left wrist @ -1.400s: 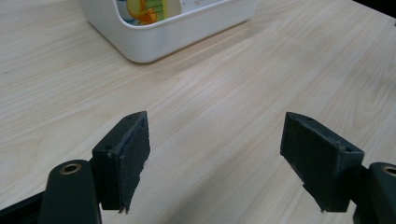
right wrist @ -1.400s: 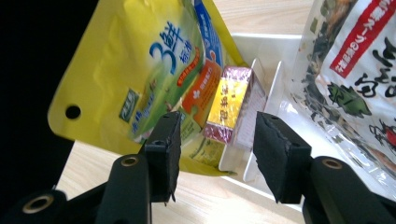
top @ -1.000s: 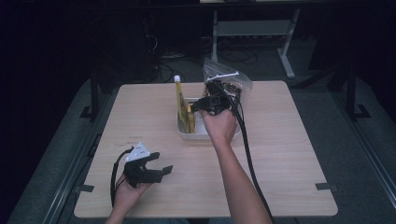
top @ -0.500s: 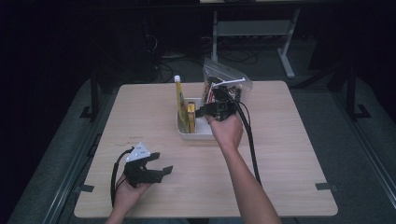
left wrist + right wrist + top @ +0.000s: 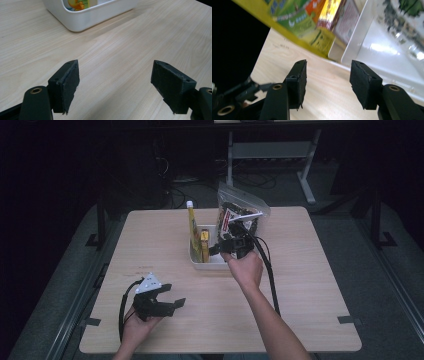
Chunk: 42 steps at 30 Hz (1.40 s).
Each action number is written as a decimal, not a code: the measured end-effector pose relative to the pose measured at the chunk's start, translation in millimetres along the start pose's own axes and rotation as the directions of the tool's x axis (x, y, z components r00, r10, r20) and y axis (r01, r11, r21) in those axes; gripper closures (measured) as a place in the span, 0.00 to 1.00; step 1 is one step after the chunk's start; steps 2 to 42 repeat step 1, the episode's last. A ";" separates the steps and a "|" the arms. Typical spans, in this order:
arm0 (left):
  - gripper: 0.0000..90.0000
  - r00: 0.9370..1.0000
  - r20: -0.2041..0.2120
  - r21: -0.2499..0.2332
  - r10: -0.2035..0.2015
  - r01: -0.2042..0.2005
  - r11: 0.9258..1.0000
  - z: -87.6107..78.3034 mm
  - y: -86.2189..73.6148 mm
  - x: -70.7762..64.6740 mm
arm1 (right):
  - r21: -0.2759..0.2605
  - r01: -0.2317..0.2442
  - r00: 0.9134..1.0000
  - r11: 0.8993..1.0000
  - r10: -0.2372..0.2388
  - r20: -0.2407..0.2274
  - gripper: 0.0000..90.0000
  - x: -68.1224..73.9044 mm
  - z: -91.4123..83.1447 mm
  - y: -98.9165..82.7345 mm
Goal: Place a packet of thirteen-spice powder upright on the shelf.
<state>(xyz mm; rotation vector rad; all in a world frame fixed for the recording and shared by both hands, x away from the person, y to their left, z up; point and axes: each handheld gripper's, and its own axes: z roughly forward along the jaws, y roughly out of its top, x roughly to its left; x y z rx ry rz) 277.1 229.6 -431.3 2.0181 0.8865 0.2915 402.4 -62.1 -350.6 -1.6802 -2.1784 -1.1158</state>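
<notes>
Right gripper (image 5: 225,246) just beside white bin's (image 5: 212,265) near rim, jaws just been opening, nothing between them. Bin mid-table, yellow tube (image 5: 192,227) upright inside. Left gripper (image 5: 167,301) wide, empty, over bare table (image 5: 310,285).

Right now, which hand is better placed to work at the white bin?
Right. The right gripper hangs open at the white bin, beside its packets. The left gripper rests open near the table's front edge.

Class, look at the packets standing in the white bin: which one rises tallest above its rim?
The long yellow packet with the white cap, at the left side of the white bin. It stands well above the rim, while the short orange-yellow packet beside it barely clears it.
</notes>
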 end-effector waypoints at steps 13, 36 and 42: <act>0.25 1.000 0.000 -0.001 -0.002 0.002 1.000 -0.3 0.0 0.7 | 0.003 0.006 1.000 1.000 -0.006 0.000 0.52 -0.5 -0.6 -3.2; 0.25 1.000 0.000 -0.001 -0.002 0.002 1.000 -0.3 0.0 0.7 | 0.003 0.006 1.000 1.000 -0.006 0.000 0.52 -0.5 -0.6 -3.2; 0.25 1.000 0.000 -0.001 -0.002 0.002 1.000 -0.3 0.0 0.7 | 0.003 0.006 1.000 1.000 -0.006 0.000 0.52 -0.5 -0.6 -3.2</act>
